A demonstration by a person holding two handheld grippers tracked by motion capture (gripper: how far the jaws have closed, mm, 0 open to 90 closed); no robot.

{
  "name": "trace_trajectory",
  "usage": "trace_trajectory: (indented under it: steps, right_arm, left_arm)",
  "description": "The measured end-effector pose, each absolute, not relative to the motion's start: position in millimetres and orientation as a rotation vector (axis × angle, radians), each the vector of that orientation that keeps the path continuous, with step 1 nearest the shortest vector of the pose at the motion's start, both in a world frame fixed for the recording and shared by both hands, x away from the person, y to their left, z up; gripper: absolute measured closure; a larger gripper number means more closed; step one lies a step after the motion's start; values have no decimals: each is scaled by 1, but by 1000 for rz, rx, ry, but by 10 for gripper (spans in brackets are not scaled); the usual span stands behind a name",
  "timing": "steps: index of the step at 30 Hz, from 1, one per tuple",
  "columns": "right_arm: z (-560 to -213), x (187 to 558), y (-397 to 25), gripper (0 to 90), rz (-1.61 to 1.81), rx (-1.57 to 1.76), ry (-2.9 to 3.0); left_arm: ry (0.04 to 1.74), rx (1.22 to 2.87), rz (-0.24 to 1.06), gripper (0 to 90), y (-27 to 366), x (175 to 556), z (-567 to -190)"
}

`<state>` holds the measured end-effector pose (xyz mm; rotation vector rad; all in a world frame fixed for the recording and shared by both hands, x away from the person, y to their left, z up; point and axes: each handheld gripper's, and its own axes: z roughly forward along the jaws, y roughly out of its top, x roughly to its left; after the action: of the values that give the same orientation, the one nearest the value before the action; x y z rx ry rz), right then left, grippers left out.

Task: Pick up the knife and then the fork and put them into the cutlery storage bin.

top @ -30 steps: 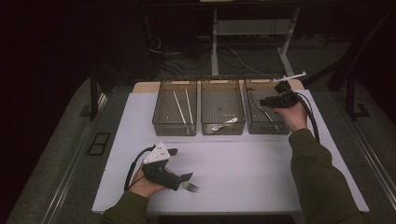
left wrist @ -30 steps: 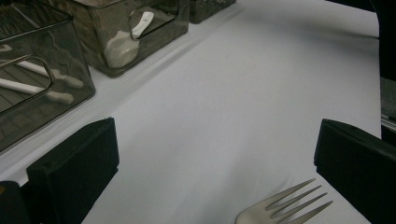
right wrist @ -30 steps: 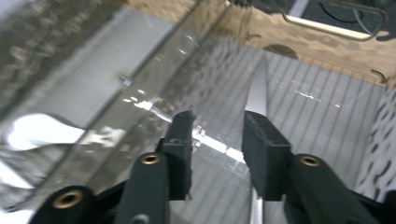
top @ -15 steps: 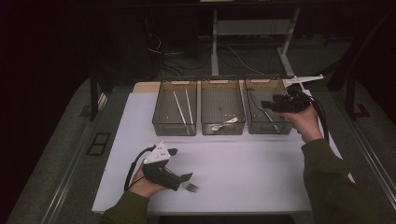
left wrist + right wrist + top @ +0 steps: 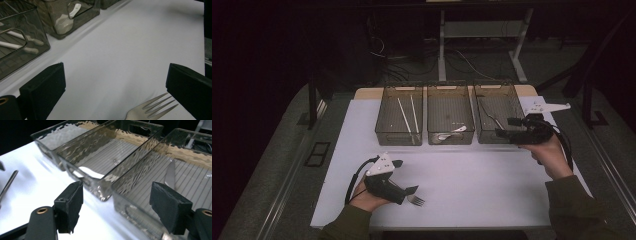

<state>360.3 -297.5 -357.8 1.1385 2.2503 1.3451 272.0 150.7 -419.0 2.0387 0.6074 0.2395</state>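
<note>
A metal fork lies on the white table near the front edge. My left gripper is open just above it; in the left gripper view the fork's tines lie between the jaws, close to the right one. My right gripper is open and empty at the front right corner of the right bin. In the right gripper view its jaws straddle that bin's front wall, and a metal knife lies inside.
Three clear bins stand in a row at the back. White chopsticks lie in the left bin and a white spoon in the middle bin. Open white table stretches between the bins and the front edge.
My right gripper has drawn back from over the right bin to its front right corner, staying open. The left gripper and fork have not moved.
</note>
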Motion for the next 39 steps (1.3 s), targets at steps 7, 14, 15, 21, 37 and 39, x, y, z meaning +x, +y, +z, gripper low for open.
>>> trace_trajectory:
  steps: [7, 14, 15, 21, 37, 39]
  right_arm:
    - [-371, 332, -303, 269, 1410, 1149, 2247]
    - [-390, 306, -303, 262, 1412, 1140, 2273]
    - [-393, 303, -303, 260, 1408, 1127, 2284]
    - [-409, 287, -300, 257, 1369, 1119, 2322]
    - [-420, 276, -302, 258, 1341, 1141, 2350]
    - [-420, 276, -302, 258, 1340, 1142, 2350]
  left_arm:
    - [595, 2051, 237, 72, 151, 270, -418]
    - [598, 2068, 206, 241, 156, 266, -416]
    - [596, 2077, 195, 277, 158, 265, -416]
    - [578, 2114, 141, 563, 162, 256, -418]
    - [321, 2347, -135, 890, 128, 238, -438]
    - [318, 2359, -114, 890, 122, 241, -440]
